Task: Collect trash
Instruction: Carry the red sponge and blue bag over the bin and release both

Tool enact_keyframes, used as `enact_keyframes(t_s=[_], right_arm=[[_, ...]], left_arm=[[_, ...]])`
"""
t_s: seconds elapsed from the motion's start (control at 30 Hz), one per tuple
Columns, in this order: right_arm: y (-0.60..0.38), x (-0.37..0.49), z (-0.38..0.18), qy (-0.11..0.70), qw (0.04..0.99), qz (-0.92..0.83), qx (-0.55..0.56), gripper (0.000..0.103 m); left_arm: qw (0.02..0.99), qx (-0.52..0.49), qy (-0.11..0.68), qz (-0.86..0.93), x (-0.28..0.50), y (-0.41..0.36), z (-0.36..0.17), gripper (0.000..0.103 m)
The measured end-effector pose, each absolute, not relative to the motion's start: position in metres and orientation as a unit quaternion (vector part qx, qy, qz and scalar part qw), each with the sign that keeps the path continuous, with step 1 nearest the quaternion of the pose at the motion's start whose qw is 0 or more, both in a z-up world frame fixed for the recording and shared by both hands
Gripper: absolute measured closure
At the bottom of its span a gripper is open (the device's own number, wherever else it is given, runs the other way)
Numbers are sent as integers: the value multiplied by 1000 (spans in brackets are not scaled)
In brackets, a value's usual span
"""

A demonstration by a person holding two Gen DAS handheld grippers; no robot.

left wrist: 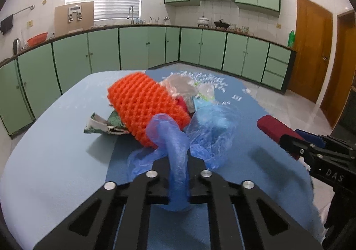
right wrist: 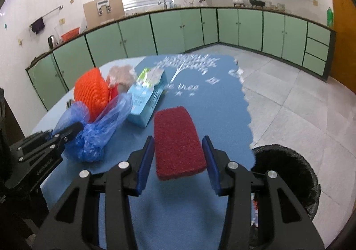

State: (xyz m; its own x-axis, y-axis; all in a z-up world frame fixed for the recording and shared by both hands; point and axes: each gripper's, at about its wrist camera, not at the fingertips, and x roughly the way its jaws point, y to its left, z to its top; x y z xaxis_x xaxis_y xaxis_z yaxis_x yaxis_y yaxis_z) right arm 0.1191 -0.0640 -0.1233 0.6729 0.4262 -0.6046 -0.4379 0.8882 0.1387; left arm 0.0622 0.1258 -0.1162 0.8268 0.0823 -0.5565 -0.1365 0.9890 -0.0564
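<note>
Left tool (left wrist: 178, 179), lower centre of the left wrist view: jaws pinched tight on a twisted neck of the blue plastic bag (left wrist: 207, 134). The bag runs up from the jaws into the middle of the frame, where it loops against the lower end of the orange foam net (left wrist: 144, 107).

Trash pile sits mid-frame on the bench (left wrist: 55, 161), which is covered in blue cloth. The orange net is largest. A crumpled green-and-white wrapper (left wrist: 100, 125) lies just left of it; clear plastic scraps (left wrist: 180, 85) lie behind it.

Right tool (right wrist: 178, 156), lower centre of the right wrist view: blue-padded fingers (right wrist: 145, 161) stand either side of a dark red scouring pad (right wrist: 178, 143). The pad's near end lies between the pads, its far end reaching toward the frame's middle. The left wrist view shows the pad clamped and raised off the bench at the right edge of the frame. So the right tool is gripping the pad.

Light blue carton (right wrist: 146, 100) lies just beyond the pad's upper left corner, beside the bag. Black-lined bin (right wrist: 287, 178) stands on the floor at lower right, off the bench edge, just right of the right tool.
</note>
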Motion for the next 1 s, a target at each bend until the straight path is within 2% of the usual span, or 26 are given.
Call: enact_keyframes(t_s=[0.4,1.0], right_arm=[[-102,103,-84,281,937,209,8,60],[-205,87,-63,251,962,106,30,60]], left_arm=[[974,-22,225,0,33,80,-64,97],[970,5,219,-105,66,-6,-54,97]])
